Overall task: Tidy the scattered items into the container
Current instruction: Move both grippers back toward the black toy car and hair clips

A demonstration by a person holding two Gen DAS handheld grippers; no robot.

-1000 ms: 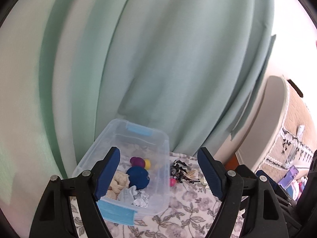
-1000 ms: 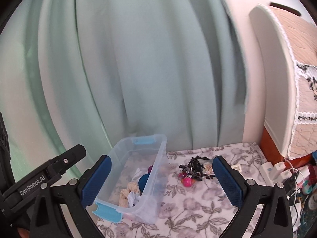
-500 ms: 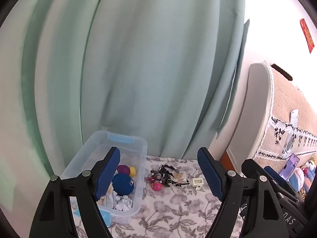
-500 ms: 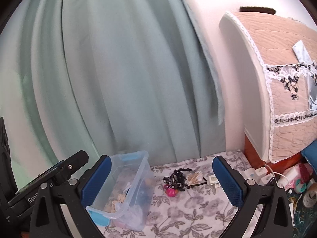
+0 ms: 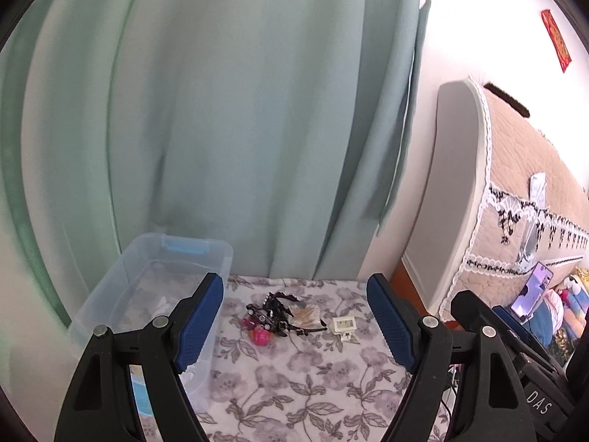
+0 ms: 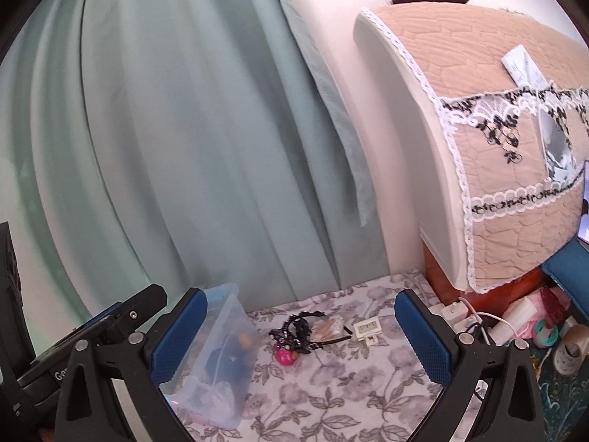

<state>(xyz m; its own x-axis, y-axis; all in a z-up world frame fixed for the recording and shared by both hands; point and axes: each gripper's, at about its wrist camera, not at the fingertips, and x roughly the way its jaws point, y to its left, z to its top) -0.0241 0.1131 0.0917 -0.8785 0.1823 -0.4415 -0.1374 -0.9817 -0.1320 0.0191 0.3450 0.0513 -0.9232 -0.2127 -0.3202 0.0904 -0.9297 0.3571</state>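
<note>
**Both grippers raised and empty, leftovers still out on the cloth**

Left gripper and right gripper were both held above the floral cloth, fingers spread wide, nothing between the pads. Held back like this, probably to take in the whole surface before choosing a target.

The clear container sat at the left edge of the cloth against the green curtain. The right view showed a dark blue ball and pale bits already inside, so sorting looked partly done.

Still loose, right of the container: a tangle of black hair accessories, a pink ball touching the tangle's near side, a tan comb-like piece and a small white display unit just beside it. They were bunched together, so a grab at one may well snag another; the tangle looked likeliest to drag.
</note>
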